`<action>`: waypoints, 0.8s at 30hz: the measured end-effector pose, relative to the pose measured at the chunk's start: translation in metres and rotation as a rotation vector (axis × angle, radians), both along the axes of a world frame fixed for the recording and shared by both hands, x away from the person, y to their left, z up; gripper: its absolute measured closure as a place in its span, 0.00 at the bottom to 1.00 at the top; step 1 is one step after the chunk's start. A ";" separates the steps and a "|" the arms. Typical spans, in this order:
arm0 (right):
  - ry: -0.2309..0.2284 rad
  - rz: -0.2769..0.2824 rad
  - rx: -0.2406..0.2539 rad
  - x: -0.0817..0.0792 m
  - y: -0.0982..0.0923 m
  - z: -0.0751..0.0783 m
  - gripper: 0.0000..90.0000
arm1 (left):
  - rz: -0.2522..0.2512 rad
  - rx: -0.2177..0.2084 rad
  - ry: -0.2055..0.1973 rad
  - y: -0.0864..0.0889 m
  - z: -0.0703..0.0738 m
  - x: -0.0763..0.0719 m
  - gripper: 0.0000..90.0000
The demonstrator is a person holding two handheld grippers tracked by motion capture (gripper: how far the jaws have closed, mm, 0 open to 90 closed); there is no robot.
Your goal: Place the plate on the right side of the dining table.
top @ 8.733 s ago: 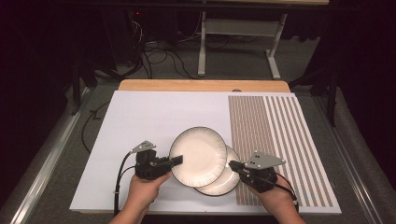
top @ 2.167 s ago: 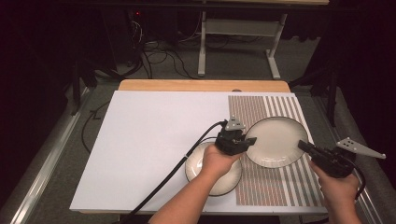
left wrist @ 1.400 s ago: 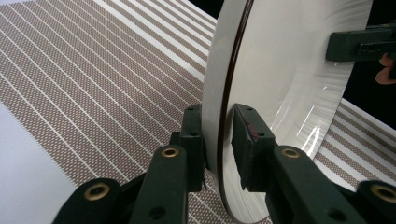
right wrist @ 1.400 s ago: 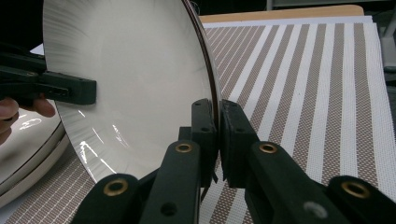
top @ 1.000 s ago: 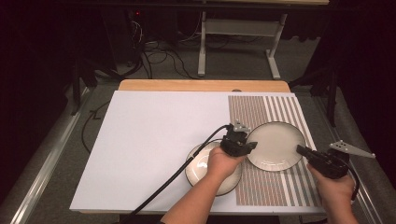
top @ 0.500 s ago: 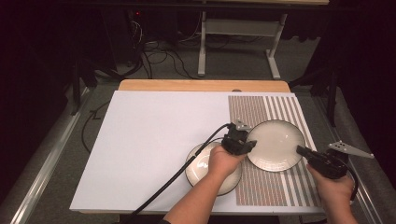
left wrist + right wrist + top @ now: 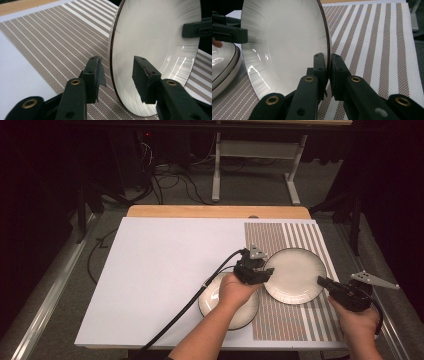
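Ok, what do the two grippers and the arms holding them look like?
Both the left gripper and the right gripper are black, each topped by a grey three-cornered plate. Their fingers are flat black blocks on linkages with brass-ringed pivot holes. A thick black cable trails from the left one. The forearms are bare, with no sleeves in view.

One plate (image 7: 294, 275) on striped mat (image 7: 300, 320); other plate (image 7: 220, 302) left.

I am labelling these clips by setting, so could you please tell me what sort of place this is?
Probably a lab or recording studio, not a home: dark surroundings, loose cables on the floor behind the table, a bare metal stand, and plates handled with a handheld gripper.
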State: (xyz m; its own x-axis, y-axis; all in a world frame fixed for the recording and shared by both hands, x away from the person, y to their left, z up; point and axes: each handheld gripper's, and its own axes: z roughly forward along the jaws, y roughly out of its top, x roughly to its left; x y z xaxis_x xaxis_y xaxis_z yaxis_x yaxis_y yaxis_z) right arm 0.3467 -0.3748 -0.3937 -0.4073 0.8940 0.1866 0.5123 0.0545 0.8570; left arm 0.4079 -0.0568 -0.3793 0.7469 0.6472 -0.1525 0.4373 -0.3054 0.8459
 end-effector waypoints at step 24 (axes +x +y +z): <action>0.009 -0.009 -0.028 0.000 0.003 0.000 0.95 | 0.116 -0.076 -0.065 0.111 0.009 -0.040 0.25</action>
State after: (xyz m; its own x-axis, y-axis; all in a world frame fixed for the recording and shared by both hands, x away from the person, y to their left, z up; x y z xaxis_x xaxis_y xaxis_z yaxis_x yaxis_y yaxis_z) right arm 0.3470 -0.3718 -0.3937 -0.3974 0.9027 0.1651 0.5207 0.0737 0.8505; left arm 0.3681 0.0544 -0.3708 0.6778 0.7180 -0.1581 0.4096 -0.1903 0.8922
